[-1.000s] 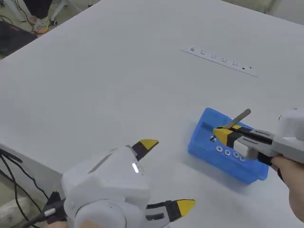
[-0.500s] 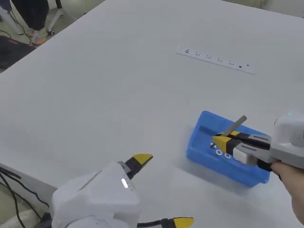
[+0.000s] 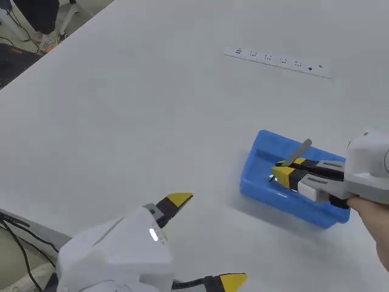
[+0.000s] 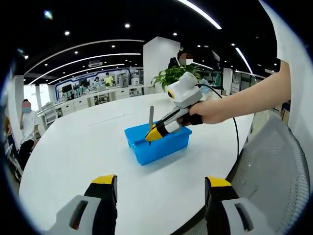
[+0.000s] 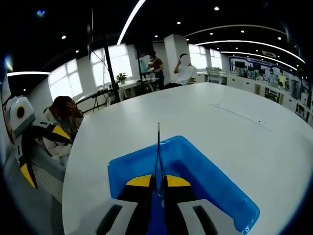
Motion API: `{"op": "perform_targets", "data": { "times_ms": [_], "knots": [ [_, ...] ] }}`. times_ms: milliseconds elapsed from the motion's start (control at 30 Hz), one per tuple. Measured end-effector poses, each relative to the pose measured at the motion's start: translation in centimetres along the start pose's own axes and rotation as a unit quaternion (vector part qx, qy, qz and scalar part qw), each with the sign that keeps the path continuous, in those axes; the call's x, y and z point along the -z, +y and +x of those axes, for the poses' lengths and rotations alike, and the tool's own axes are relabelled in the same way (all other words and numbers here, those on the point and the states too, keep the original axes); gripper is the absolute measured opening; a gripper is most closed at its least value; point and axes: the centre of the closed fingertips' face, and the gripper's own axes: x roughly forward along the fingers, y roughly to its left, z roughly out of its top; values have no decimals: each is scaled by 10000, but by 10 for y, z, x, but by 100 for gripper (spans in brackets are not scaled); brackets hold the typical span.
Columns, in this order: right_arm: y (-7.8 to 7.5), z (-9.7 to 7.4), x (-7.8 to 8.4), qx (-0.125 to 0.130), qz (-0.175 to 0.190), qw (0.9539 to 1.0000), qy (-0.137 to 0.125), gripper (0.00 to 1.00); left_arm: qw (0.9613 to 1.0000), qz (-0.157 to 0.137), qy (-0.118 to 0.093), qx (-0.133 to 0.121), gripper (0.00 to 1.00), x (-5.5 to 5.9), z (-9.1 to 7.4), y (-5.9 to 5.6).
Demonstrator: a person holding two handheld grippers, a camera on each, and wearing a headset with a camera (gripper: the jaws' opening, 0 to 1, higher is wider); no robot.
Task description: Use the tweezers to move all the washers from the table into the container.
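The blue container [image 3: 267, 159] stands on the white table [image 3: 152, 109], right of centre. My right gripper [image 3: 281, 174] hovers over the container's inside, shut on the grey tweezers [image 3: 301, 148], whose handle end slants up and away. In the right gripper view the tweezers [image 5: 158, 145] rise edge-on from the closed jaws above the container [image 5: 205, 178]. The left gripper view shows the container [image 4: 168, 147], the right gripper [image 4: 155, 133] and the tweezers [image 4: 150, 116]. My left gripper [image 3: 208, 241] is open and empty at the near table edge, left of the container.
A white power strip [image 3: 277, 62] lies flat at the far side of the table. The table's near edge runs behind my left gripper, with cables [image 3: 15, 226] below it. In the left gripper view a hand [image 4: 210, 111] and a chair back [image 4: 274, 166] are at the right.
The right gripper with the tweezers now covers the spot where several washers showed inside the container. The left gripper sits lower in the head view, which has shifted.
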Motion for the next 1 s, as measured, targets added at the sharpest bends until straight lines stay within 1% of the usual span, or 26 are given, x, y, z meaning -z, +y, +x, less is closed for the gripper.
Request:
{"op": "perform_targets", "data": {
  "times_ms": [67, 233, 400, 500, 533, 567, 633, 667, 700, 733, 767, 800, 867, 900, 933, 967, 1000],
  "knots": [
    [0, 0, -1, 1, 1, 10000, -16, 5, 10000, 15, 40, -4, 73, 1, 0, 0],
    [1, 1, -1, 8, -81, 10000, 19, 5, 10000, 23, 9, -24, 74, 1, 0, 0],
    [6, -7, -11, 30, -141, 9998, -123, 5, 10000, 30, 4, -49, 75, 0, -1, 1],
    [12, -16, -20, 45, -233, 9994, -245, 5, 10000, 33, -16, -55, 75, -1, -1, 1],
    [15, -21, -26, 73, -279, 9989, -368, 5, 10000, 30, -24, -56, 75, -1, -1, 1],
    [19, -25, -29, 67, -311, 9985, -436, 5, 10000, 29, -25, -63, 75, -1, -1, 1],
    [28, -36, -38, 44, -385, 9973, -617, 4, 10000, 28, -23, -67, 75, -1, -1, 1],
    [33, -42, -40, 38, -406, 9969, -675, 4, 10000, 30, -21, -65, 75, -1, -1, 1],
    [34, -44, -41, 27, -417, 9967, -694, 4, 10000, 31, -22, -63, 75, -1, -1, 1],
    [43, -52, -43, -25, -464, 9960, -763, 4, 10000, 36, -29, -56, 75, -1, -1, 0],
    [47, -55, -43, -69, -492, 9957, -782, 3, 10000, 39, -29, -52, 75, -1, -1, 0],
    [55, -59, -40, -166, -556, 9954, -757, 3, 10000, 42, -23, -49, 75, -1, -1, 0],
    [64, -63, -33, -277, -635, 9953, -672, 3, 10000, 52, -17, -38, 74, -1, -1, -1],
    [71, -65, -23, -396, -769, 9950, -503, 3, 10000, 56, -19, -35, 74, -1, -1, -1],
    [74, -66, -17, -452, -842, 9947, -388, 2, 10000, 55, -23, -30, 74, -1, -1, -1],
    [78, -67, -6, -530, -946, 9939, -222, 2, 10000, 55, -27, -26, 74, -1, -1, -1],
    [79, -68, -2, -571, -962, 9936, -164, 2, 10000, 58, -28, -23, 74, -1, -1, -1]
  ]
}}
